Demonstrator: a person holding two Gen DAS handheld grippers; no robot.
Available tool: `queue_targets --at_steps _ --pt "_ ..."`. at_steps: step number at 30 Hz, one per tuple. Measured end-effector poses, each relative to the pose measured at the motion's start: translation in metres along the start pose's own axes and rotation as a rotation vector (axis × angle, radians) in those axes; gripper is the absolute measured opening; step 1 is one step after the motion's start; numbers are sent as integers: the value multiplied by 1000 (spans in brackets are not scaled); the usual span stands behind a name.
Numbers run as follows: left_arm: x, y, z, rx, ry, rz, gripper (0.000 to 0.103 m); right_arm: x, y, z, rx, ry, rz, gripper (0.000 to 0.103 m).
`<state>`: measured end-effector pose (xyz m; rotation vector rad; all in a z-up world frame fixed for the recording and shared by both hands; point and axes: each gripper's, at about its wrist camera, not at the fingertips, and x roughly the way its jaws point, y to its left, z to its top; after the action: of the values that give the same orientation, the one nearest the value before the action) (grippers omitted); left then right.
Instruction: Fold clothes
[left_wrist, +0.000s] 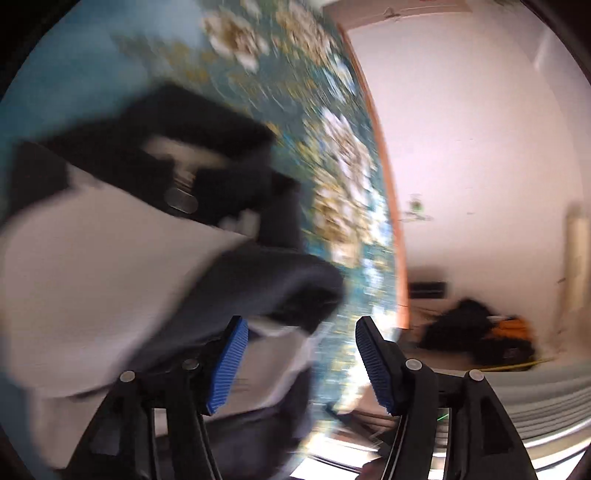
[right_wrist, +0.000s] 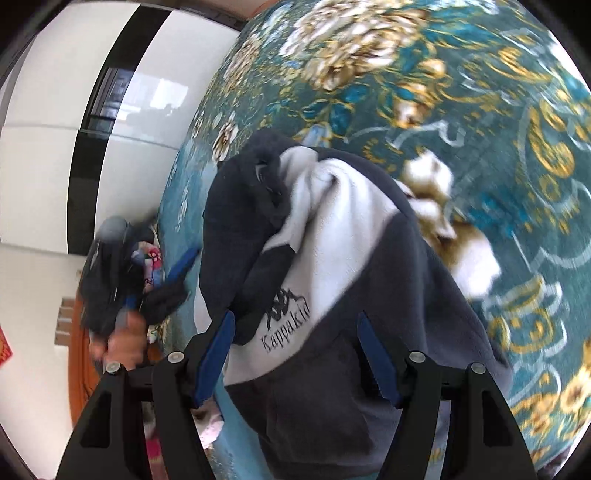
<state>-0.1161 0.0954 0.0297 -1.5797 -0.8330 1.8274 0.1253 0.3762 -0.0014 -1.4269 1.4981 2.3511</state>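
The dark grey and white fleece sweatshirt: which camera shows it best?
The right wrist view: the dark grey and white fleece sweatshirt lies sharp on the floral bedspread, its logo readable. The left wrist view shows it only blurred, cut off at the edge.

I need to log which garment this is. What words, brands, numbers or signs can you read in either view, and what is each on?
"Kappakid": black stitching under a black figure logo, on the white chest panel of the dark grey and white fleece hoodie.
Red sign at the left edge of the right wrist view: cut off, unreadable.
Left wrist view: motion-blurred, no text legible.
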Motion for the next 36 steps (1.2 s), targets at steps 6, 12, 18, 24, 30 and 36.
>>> queue_targets --at_steps 6,12,18,24,30,36 --pt "-54 74 -44 -94 -89 172 65 34 27 45 -87 -15 -80 70" --pt "-58 124 -74 -253 -104 162 65 61 43 84 -106 -19 -148 70" --pt "-50 129 -76 -283 -105 134 65 93 45 90 -104 81 -206 49" --pt "-68 121 -69 -247 -140 113 65 69 82 93 -201 47 -104 18" --pt "-63 126 -68 -268 -132 121 65 24 112 94 -435 -11 10 17" --pt "-57 134 -70 -281 -112 154 65 63 30 101 -263 90 -273 17"
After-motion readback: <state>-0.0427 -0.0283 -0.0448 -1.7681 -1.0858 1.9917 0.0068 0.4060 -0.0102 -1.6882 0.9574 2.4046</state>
